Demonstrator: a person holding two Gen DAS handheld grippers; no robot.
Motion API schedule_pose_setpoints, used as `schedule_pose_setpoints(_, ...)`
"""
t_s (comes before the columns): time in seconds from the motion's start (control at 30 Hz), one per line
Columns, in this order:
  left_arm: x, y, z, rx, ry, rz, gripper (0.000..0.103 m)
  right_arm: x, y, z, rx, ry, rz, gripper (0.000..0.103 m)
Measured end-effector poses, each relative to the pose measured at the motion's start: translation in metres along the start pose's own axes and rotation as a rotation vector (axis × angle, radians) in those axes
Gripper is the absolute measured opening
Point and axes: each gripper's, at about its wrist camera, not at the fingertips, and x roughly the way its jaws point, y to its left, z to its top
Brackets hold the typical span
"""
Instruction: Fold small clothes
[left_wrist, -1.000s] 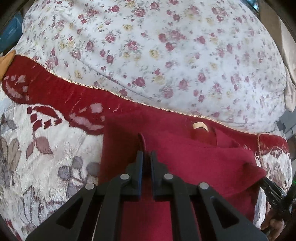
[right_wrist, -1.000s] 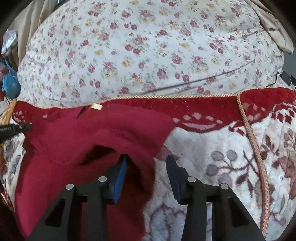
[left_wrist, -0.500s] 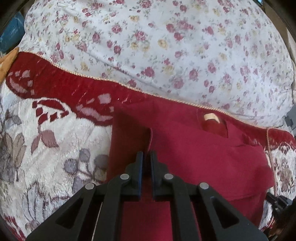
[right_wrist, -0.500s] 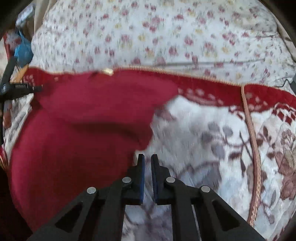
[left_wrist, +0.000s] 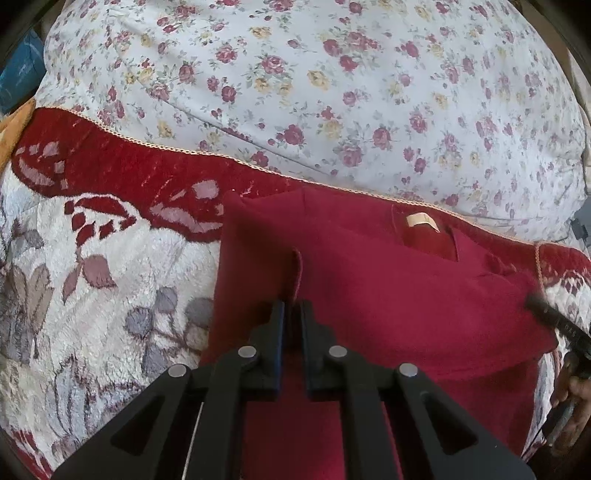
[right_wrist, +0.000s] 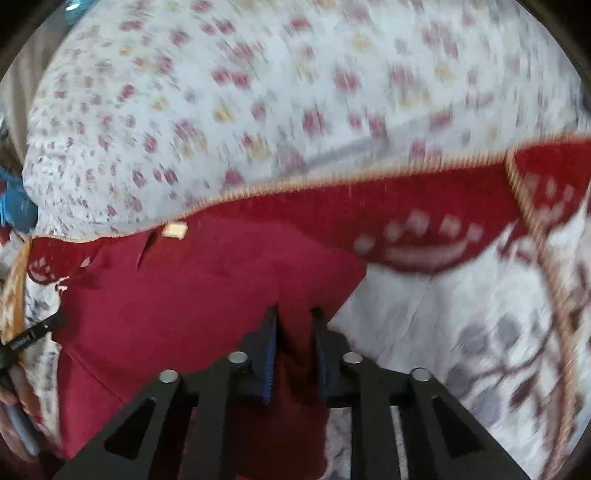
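Observation:
A dark red garment (left_wrist: 388, 295) lies on a plush blanket, its tan neck label (left_wrist: 421, 221) at the far edge. My left gripper (left_wrist: 291, 310) pinches an upright ridge of the red cloth near the garment's left side; its jaws are opening slightly with the cloth still between them. In the right wrist view, which is blurred, the same garment (right_wrist: 184, 302) spreads to the left. My right gripper (right_wrist: 294, 314) is over its right edge with red cloth filling the narrow gap, jaws opening a little. The right gripper's tip (left_wrist: 554, 321) shows at the garment's right side.
The blanket (left_wrist: 92, 295) is white with grey leaves and a red border with gold cord trim. Beyond it a floral quilt (left_wrist: 332, 92) bulges up. A hand (left_wrist: 572, 391) shows at the right edge. Something blue (right_wrist: 14, 206) sits far left.
My right gripper shut at the garment's right edge, then swept left and now has red cloth in its jaws. The left gripper stayed pinched on its ridge, the gap now a touch wider.

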Motion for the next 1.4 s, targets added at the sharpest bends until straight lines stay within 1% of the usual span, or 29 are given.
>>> schedule_pose_setpoints(0.03, 0.000, -0.004, -0.002, 0.018, 0.007, 0.030, 0.012, -0.005, 0.001, -0.001, -0.035, -0.045, -0.072, 0.014)
schedule_pose_setpoints(0.07, 0.003, -0.007, -0.004, 0.040, 0.005, 0.059, 0.012, 0.001, -0.002, -0.004, -0.061, -0.051, -0.155, 0.013)
schedule_pose_setpoints(0.1, 0.007, -0.012, -0.006, 0.069, 0.009, 0.091, 0.012, 0.011, -0.010, -0.006, -0.055, -0.024, -0.173, 0.012)
schedule_pose_setpoints(0.13, 0.014, -0.014, -0.008, 0.088, 0.024, 0.115, 0.012, 0.026, -0.022, -0.012, -0.008, 0.046, -0.137, 0.012)
schedule_pose_setpoints(0.17, 0.017, -0.014, -0.009, 0.087, 0.032, 0.121, 0.012, 0.029, -0.029, -0.016, 0.033, 0.066, -0.106, 0.012)
schedule_pose_setpoints(0.23, 0.018, -0.013, -0.011, 0.082, 0.026, 0.126, 0.012, 0.016, -0.036, -0.021, 0.071, 0.021, -0.072, 0.015)
schedule_pose_setpoints(0.27, 0.017, -0.013, -0.011, 0.085, 0.025, 0.126, 0.012, 0.004, -0.037, -0.021, 0.081, -0.010, -0.061, 0.034)
schedule_pose_setpoints(0.3, 0.016, -0.013, -0.011, 0.085, 0.024, 0.125, 0.012, -0.006, -0.037, -0.023, 0.087, -0.029, -0.056, 0.044)
schedule_pose_setpoints(0.33, 0.016, -0.012, -0.011, 0.080, 0.024, 0.124, 0.012, -0.018, -0.035, -0.026, 0.089, -0.054, -0.042, 0.058)
schedule_pose_setpoints(0.4, 0.016, -0.011, -0.012, 0.079, 0.023, 0.128, 0.012, -0.031, -0.022, -0.031, 0.041, -0.070, -0.002, 0.058)
schedule_pose_setpoints(0.43, 0.016, -0.012, -0.012, 0.082, 0.021, 0.133, 0.012, -0.032, -0.014, -0.034, 0.000, -0.054, 0.002, 0.056)
schedule_pose_setpoints(0.5, 0.017, -0.013, -0.012, 0.082, 0.019, 0.134, 0.012, -0.022, 0.004, -0.045, -0.088, 0.002, -0.049, 0.047)
schedule_pose_setpoints(0.53, 0.016, -0.011, -0.012, 0.072, 0.018, 0.126, 0.012, -0.012, 0.007, -0.054, -0.118, 0.048, -0.089, 0.037)
schedule_pose_setpoints(0.57, 0.013, -0.008, -0.012, 0.054, 0.018, 0.108, 0.013, -0.008, 0.004, -0.061, -0.120, 0.075, -0.102, 0.037)
schedule_pose_setpoints(0.6, 0.010, -0.006, -0.011, 0.039, 0.016, 0.093, 0.014, -0.009, -0.001, -0.064, -0.087, 0.066, -0.084, 0.037)
schedule_pose_setpoints(0.67, -0.003, 0.000, -0.009, 0.006, -0.015, 0.058, 0.023, -0.021, -0.006, -0.064, -0.041, 0.063, -0.072, 0.038)
schedule_pose_setpoints(0.7, -0.010, 0.002, -0.008, -0.002, -0.040, 0.053, 0.032, -0.028, -0.005, -0.060, -0.029, 0.041, -0.065, 0.038)
schedule_pose_setpoints(0.73, -0.015, 0.002, -0.007, -0.007, -0.060, 0.047, 0.039, -0.037, -0.002, -0.055, -0.030, 0.009, -0.053, 0.040)
schedule_pose_setpoints(0.77, -0.019, 0.002, -0.006, -0.013, -0.080, 0.032, 0.041, -0.041, 0.000, -0.050, -0.038, -0.007, -0.045, 0.044)
schedule_pose_setpoints(0.83, -0.021, -0.002, -0.005, -0.010, -0.086, -0.001, 0.041, -0.041, 0.015, -0.040, -0.067, -0.022, -0.027, 0.046)
schedule_pose_setpoints(0.9, -0.017, -0.010, -0.005, 0.014, -0.074, -0.017, 0.042, -0.028, 0.032, -0.033, -0.094, -0.014, -0.026, 0.046)
schedule_pose_setpoints(0.97, -0.008, -0.018, -0.006, 0.049, -0.055, 0.008, 0.042, -0.008, 0.036, -0.025, -0.085, 0.004, -0.033, 0.046)
schedule_pose_setpoints(1.03, 0.003, -0.019, -0.008, 0.061, -0.029, 0.035, 0.042, 0.022, 0.034, -0.019, -0.051, 0.044, -0.050, 0.046)
schedule_pose_setpoints(1.07, 0.011, -0.017, -0.007, 0.063, -0.012, 0.055, 0.042, 0.037, 0.032, -0.018, -0.045, 0.065, -0.077, 0.046)
schedule_pose_setpoints(1.1, 0.018, -0.016, -0.008, 0.062, 0.006, 0.072, 0.042, 0.048, 0.028, -0.017, -0.037, 0.076, -0.095, 0.046)
schedule_pose_setpoints(1.13, 0.023, -0.014, -0.008, 0.060, 0.009, 0.075, 0.042, 0.052, 0.024, -0.014, -0.024, 0.067, -0.086, 0.048)
schedule_pose_setpoints(1.2, 0.023, -0.016, -0.007, 0.072, -0.002, 0.092, 0.043, 0.050, 0.018, -0.009, -0.005, 0.066, -0.075, 0.049)
schedule_pose_setpoints(1.27, 0.023, -0.019, -0.008, 0.087, -0.005, 0.101, 0.045, 0.037, 0.014, -0.010, -0.006, 0.060, -0.093, 0.051)
schedule_pose_setpoints(1.4, 0.022, -0.023, -0.011, 0.103, -0.010, 0.112, 0.047, -0.001, 0.004, -0.027, -0.014, 0.033, -0.084, 0.053)
